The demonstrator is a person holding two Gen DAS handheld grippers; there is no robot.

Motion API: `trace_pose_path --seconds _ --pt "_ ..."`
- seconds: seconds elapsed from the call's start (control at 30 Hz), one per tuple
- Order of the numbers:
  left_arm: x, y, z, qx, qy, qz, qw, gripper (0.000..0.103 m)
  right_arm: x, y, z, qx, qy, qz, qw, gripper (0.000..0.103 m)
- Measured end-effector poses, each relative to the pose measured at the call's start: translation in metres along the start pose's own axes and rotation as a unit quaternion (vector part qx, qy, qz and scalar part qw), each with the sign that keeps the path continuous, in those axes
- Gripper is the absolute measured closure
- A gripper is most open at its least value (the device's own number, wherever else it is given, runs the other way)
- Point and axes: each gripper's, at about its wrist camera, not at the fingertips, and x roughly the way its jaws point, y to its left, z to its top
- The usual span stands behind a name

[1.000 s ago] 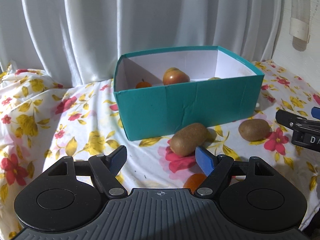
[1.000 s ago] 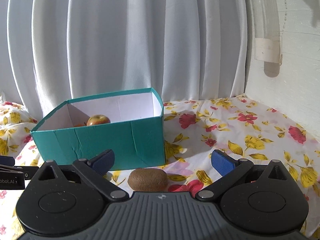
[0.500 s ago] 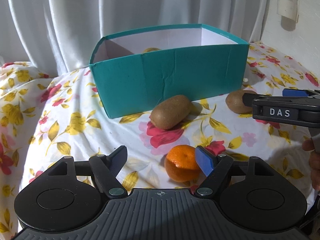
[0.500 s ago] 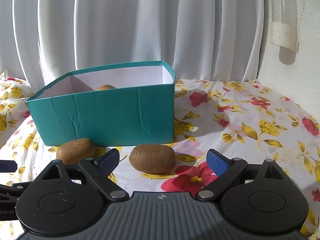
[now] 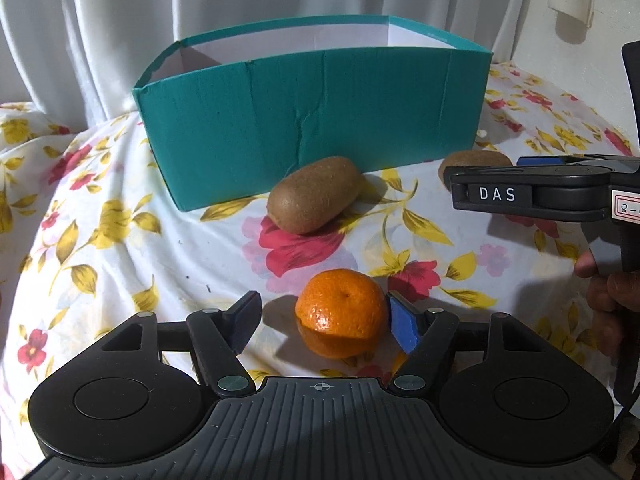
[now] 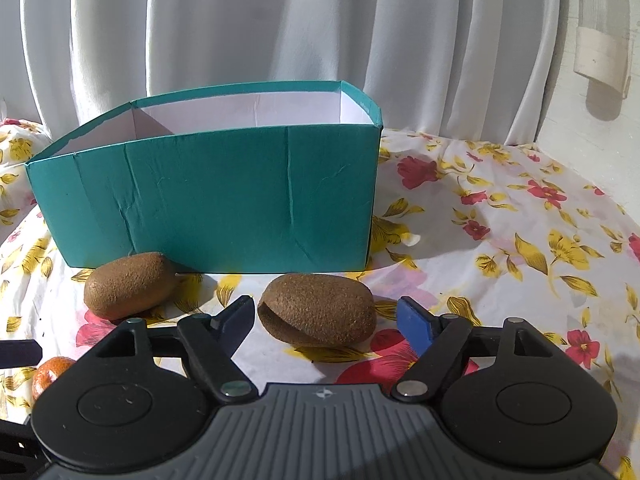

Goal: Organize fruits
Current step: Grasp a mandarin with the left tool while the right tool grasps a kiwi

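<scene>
Your left tongs [image 5: 324, 320] sit low over the flowered cloth [image 5: 120, 240] with the orange [image 5: 342, 312] between the two pads. The blue pad on the right already looks to touch the fruit's side, while the dark pad on the left stands apart from it with a clear gap. The jaws are closing, but they do not yet pinch the orange. It sits off-centre, toward the right pad, so you may want to slide the tongs a little rightward before they close. Otherwise I expect the orange to be nudged sideways.

Your right tongs [image 6: 326, 320] are also closing, with the nearer kiwi [image 6: 318, 310] between their pads and neither pad pressing on it yet. This kiwi lies with its long axis across the gap, from pad to pad, so the jaws would meet its two ends. That is the weaker hold, in my judgement. Rolling the wrist so the pads take its flanks would be steadier.

The second kiwi [image 6: 128, 284] lies to the left, just beside the front wall of the teal box [image 6: 220, 196], closer to your left hand than to your right. The box stands just beyond all three fruits, open at the top, and its inside is hidden from both views.
</scene>
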Motion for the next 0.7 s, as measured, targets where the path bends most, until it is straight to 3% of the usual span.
trace_pose_path --seconds 0.3,0.7 --pt "0.005 0.001 0.0 -0.008 -0.005 -0.009 0.9999 0.037 0.014 0.003 0.001 -0.006 0.008 0.011 1.0 0.033" --pt "0.003 -0.002 -0.002 -0.004 -0.013 -0.021 0.9997 0.051 0.023 0.004 0.0 -0.016 0.014 0.012 1.0 0.034"
